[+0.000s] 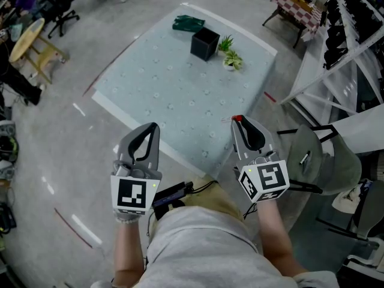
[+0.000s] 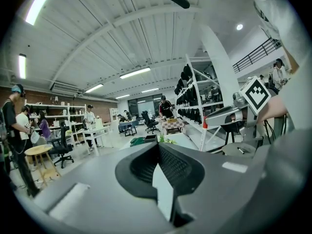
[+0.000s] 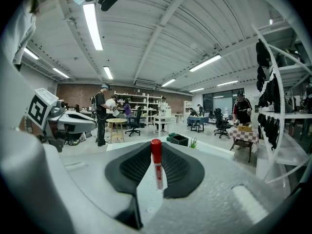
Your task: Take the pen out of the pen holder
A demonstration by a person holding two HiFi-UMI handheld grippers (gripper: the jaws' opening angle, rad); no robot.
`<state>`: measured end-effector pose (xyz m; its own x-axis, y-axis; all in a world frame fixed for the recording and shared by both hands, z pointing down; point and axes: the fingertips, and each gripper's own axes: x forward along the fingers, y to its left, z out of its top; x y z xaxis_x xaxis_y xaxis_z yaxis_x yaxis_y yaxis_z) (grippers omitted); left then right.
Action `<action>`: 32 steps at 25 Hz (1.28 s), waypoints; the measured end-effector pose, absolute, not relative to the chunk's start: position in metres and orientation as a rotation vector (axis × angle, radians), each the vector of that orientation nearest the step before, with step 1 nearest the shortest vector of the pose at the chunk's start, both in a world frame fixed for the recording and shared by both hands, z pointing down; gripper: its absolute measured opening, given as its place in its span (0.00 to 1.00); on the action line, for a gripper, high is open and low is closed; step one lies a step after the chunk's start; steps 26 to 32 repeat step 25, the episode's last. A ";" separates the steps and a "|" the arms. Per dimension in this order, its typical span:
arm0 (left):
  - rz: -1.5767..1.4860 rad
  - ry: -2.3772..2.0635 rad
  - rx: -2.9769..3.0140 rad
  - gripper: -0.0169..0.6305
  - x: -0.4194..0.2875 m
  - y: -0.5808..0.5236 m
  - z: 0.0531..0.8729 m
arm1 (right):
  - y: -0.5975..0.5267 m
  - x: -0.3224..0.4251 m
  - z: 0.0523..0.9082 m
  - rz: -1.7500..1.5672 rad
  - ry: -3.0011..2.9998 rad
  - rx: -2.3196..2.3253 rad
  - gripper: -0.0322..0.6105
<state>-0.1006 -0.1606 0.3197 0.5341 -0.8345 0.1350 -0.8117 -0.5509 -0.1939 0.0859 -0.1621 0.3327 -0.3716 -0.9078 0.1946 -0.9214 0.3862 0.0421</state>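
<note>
Right hand-held gripper [image 1: 238,122], near level, clamps pen [image 3: 157,167].

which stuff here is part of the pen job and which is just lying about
Job:
- red-capped pen, clamped in the right gripper jaws
- black pen holder on the table

Lying about:
- green cloth
- two small potted plants
- left gripper, jaws together, empty
</note>
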 end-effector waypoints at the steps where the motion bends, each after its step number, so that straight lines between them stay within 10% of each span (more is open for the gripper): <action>1: -0.324 1.432 -2.656 0.04 -0.101 -0.160 0.320 | -0.162 0.086 0.332 0.109 -2.456 1.640 0.15; 32: -0.297 1.450 -2.657 0.04 -0.105 -0.160 0.320 | -0.164 0.075 0.331 0.102 -2.470 1.615 0.15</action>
